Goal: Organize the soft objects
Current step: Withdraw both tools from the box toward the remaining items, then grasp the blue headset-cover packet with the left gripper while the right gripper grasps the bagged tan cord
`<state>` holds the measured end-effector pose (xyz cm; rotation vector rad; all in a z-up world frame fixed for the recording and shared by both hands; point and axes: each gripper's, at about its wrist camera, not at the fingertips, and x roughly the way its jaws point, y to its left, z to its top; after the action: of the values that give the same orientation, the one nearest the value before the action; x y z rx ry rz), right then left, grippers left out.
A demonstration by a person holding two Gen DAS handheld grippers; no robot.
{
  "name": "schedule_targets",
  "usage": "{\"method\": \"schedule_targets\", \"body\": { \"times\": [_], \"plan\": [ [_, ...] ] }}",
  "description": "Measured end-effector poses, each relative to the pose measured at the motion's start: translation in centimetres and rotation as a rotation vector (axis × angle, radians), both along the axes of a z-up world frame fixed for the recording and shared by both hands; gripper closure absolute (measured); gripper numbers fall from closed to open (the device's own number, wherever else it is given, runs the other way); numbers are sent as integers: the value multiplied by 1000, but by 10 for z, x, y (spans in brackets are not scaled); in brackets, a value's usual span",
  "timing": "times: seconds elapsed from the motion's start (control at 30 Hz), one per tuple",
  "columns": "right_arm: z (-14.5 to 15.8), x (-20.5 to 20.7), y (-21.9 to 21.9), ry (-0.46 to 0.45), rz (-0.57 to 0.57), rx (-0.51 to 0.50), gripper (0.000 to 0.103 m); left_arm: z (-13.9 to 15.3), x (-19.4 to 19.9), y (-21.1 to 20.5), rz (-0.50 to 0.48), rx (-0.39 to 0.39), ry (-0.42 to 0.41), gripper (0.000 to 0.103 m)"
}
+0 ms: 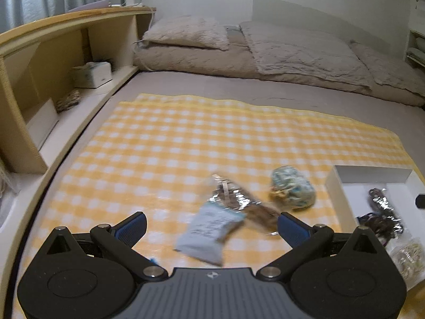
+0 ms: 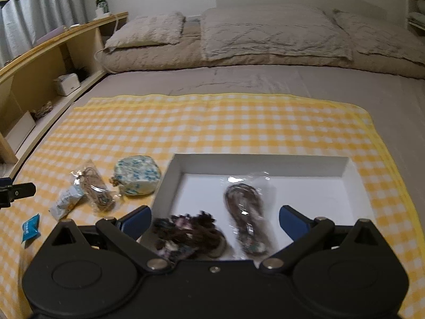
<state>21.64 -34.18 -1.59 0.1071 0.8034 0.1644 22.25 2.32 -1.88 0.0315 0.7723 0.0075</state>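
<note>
The left gripper (image 1: 212, 226) is hovering with its jaws spread wide and gripping nothing, a pale blue-grey packet (image 1: 209, 235) lying on the yellow checked cloth (image 1: 186, 138) between its blue pads. The right gripper (image 2: 213, 222) is likewise standing wide open and empty over the near edge of the white box (image 2: 265, 166), where a dark fluffy bundle (image 2: 186, 235) and a clear bag of brown cord (image 2: 245, 220) are lying inside. Left of the box, a blue-and-white patterned pouch (image 2: 136, 175), another clear bag of cord (image 2: 94, 188) and a small blue sachet (image 2: 30, 227) are resting on the cloth on the bed (image 2: 265, 79).
</note>
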Motion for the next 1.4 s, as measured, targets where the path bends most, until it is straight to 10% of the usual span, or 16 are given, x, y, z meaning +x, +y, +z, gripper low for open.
{"method": "schedule_targets", "body": {
  "times": [0.8, 1.03, 1.4],
  "plan": [
    [1, 55, 132, -48, 208, -23, 0, -49, -4, 76, -121, 109, 152, 0],
    [-11, 70, 171, -26, 361, -53, 21, -61, -1, 66, -223, 142, 178, 0],
    [-47, 88, 210, -11, 603, -164, 26, -79, 4, 69, -306, 115, 308, 20]
  ]
}}
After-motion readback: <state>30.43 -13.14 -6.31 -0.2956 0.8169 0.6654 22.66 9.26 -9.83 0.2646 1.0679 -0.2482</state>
